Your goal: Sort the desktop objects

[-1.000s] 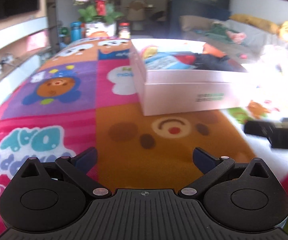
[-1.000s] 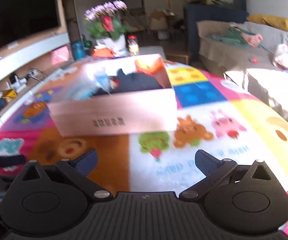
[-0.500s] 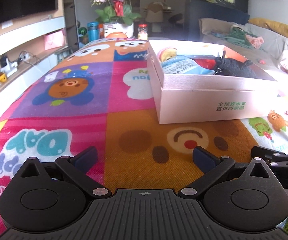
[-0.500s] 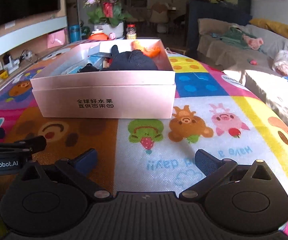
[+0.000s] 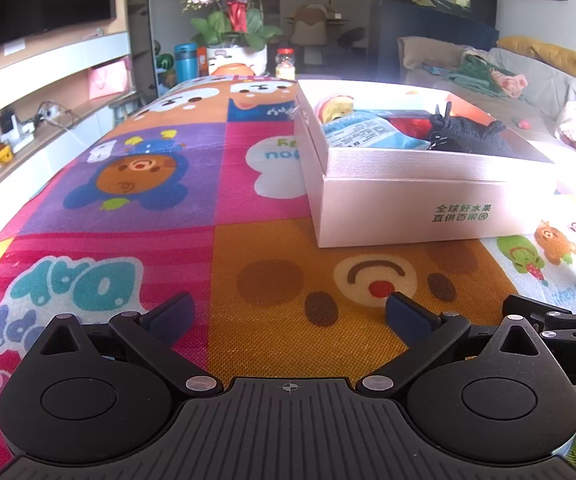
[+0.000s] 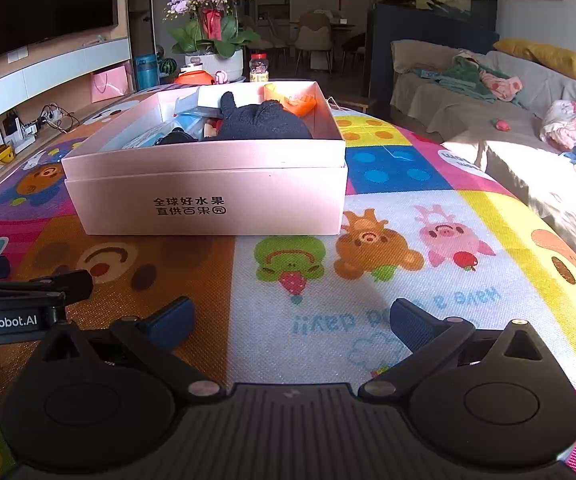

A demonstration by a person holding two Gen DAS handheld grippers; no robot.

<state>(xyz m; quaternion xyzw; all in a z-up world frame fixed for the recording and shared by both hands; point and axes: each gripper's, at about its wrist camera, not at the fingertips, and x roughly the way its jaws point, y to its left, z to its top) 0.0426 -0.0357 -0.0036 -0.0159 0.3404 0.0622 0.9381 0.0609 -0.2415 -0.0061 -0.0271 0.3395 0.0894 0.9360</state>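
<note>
A pink open box [image 5: 428,208] stands on the cartoon-print tablecloth [image 5: 135,184]; it also shows in the right wrist view [image 6: 207,200]. Inside lie a black plush toy [image 6: 263,122], a blue packet [image 5: 368,134], a red-yellow item [image 5: 334,106] and an orange item [image 6: 292,100]. My left gripper [image 5: 288,314] is open and empty, low over the cloth in front of the box's left corner. My right gripper [image 6: 288,318] is open and empty, in front of the box's right end. Each gripper shows at the edge of the other's view.
A flower pot [image 6: 211,32], a jar [image 6: 259,68] and a blue bottle [image 5: 185,60] stand at the table's far end. A TV shelf [image 5: 27,92] runs along the left. A sofa [image 6: 508,120] with clothes lies to the right.
Both views have steadied from blurred motion. Both grippers drew back a little from the box and settled side by side, still open and empty.
</note>
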